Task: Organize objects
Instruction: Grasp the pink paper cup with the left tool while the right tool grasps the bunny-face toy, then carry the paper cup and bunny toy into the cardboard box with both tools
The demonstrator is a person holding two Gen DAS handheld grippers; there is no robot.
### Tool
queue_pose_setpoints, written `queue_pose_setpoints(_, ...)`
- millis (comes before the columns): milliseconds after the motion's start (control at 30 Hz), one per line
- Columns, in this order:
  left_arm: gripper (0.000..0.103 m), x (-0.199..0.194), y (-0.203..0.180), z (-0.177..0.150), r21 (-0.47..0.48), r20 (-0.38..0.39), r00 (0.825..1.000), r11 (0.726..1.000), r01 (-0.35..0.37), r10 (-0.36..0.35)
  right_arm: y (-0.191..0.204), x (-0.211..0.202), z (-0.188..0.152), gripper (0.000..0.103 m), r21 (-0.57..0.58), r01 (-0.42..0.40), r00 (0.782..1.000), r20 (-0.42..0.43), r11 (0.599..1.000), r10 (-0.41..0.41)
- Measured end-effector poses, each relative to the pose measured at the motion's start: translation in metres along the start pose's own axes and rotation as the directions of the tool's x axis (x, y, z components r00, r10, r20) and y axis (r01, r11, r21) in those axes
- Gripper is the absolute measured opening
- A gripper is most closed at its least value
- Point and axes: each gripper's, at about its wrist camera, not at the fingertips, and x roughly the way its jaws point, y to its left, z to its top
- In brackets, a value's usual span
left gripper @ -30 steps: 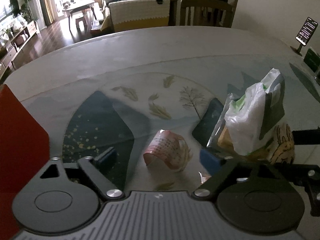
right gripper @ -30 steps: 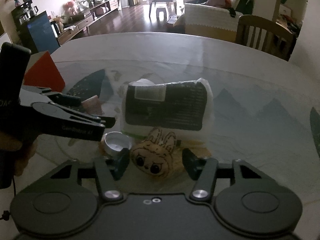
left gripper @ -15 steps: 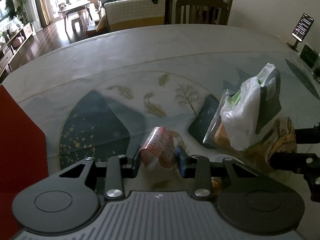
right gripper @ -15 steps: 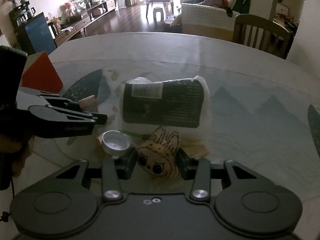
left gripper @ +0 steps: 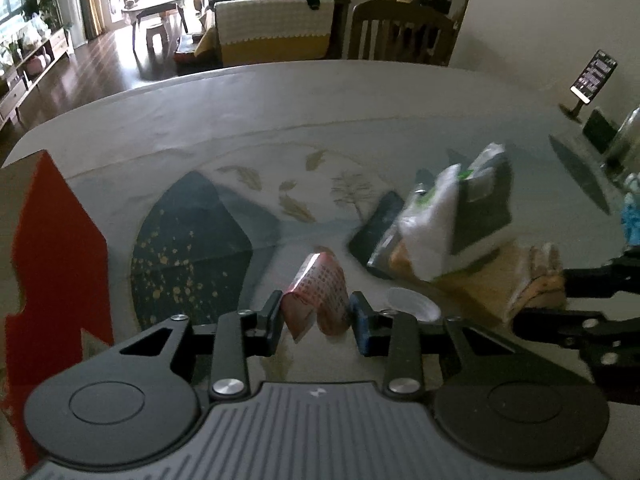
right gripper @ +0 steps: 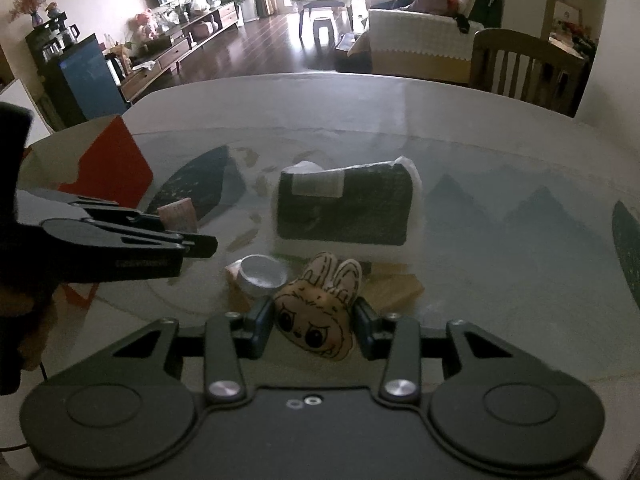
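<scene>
- round glass-topped table (left gripper: 224,116) printed with mountains and leaves
- red cardboard box (right gripper: 114,168) at its left edge
- black-and-white tissue pack (right gripper: 346,208) mid-table
- small white round cap (right gripper: 262,274) just before it
- phone on a stand (left gripper: 592,80) at the far right

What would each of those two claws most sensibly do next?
Probably lift and carry toward the red cardboard box: the left gripper is shut on the pink printed packet, and the right gripper clamps the beige rabbit-eared plush toy.
</scene>
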Motion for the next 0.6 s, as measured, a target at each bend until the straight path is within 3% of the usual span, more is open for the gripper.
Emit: queue_pose_setpoints(600,0.034,-0.079,0.006,-0.015,-0.042,0.052,0.996,0.996,0.079,-0.077,0.055,-0.050,0.002,0.041,-0.058,-0.048,0.998,0.049,0.997,0.051)
